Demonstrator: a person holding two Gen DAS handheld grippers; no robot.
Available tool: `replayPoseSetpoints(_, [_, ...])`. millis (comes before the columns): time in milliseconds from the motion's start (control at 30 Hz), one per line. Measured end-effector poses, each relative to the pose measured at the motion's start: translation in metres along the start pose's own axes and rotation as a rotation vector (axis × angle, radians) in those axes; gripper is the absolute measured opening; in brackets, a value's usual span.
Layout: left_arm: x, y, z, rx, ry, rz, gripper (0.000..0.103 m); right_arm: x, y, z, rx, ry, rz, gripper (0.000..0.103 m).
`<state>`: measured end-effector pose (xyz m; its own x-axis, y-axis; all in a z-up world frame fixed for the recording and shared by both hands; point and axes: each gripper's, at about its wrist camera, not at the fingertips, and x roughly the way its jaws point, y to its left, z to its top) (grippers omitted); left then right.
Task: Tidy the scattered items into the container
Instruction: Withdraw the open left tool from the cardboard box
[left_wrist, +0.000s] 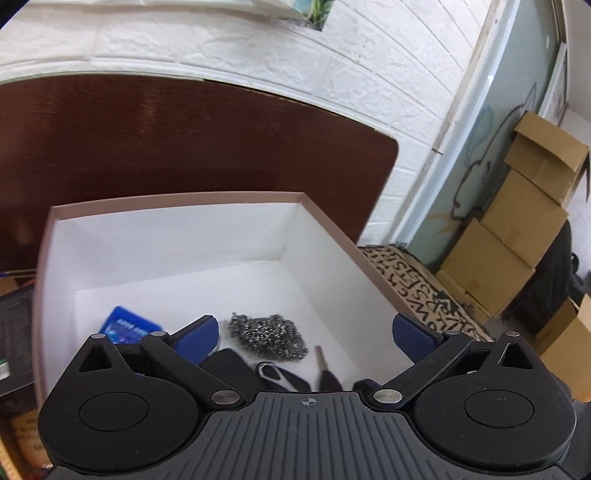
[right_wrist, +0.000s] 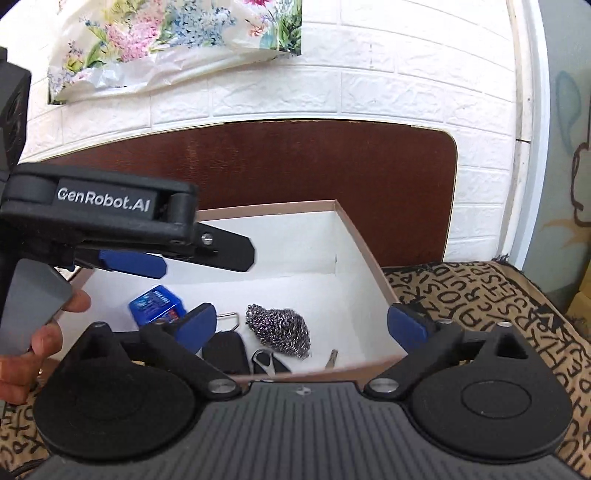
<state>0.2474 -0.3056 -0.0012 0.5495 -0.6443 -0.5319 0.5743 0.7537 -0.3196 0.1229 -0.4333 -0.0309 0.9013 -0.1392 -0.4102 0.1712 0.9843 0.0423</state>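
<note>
A pink-rimmed box (left_wrist: 177, 201) with white inside holds a steel wool scourer (left_wrist: 267, 336), a blue packet (left_wrist: 127, 326), a black pouch (left_wrist: 229, 367), a black clip (left_wrist: 275, 373) and a screwdriver (left_wrist: 325, 369). My left gripper (left_wrist: 306, 334) is open and empty above the box's near part. In the right wrist view the box (right_wrist: 369, 258) shows the same scourer (right_wrist: 282, 330), packet (right_wrist: 157, 304), pouch (right_wrist: 225, 350) and screwdriver tip (right_wrist: 332, 358). My right gripper (right_wrist: 301, 323) is open and empty at the box's near rim. The left gripper (right_wrist: 184, 262) hovers over the box's left side.
A dark wooden board (left_wrist: 184, 140) stands behind the box against a white brick wall (left_wrist: 295, 62). A letter-patterned cloth (right_wrist: 498, 302) covers the surface. Cardboard boxes (left_wrist: 517, 229) are stacked at the right. A floral bag (right_wrist: 166, 40) hangs on the wall.
</note>
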Motion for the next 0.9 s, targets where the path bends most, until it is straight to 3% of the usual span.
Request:
replayPoseSetpoints(400, [-0.074, -0.006, -0.036, 0.055, -0.053, 0.171, 0.103, -0.048, 0.028, -0.017, -0.029, 0.053, 0.015, 0.103])
replayPoseSetpoints(900, [-0.146, -0.010, -0.078, 0.054, -0.070, 0.250, 0.103, -0.103, 0.059, -0.035, -0.024, 0.068, 0.001, 0.103])
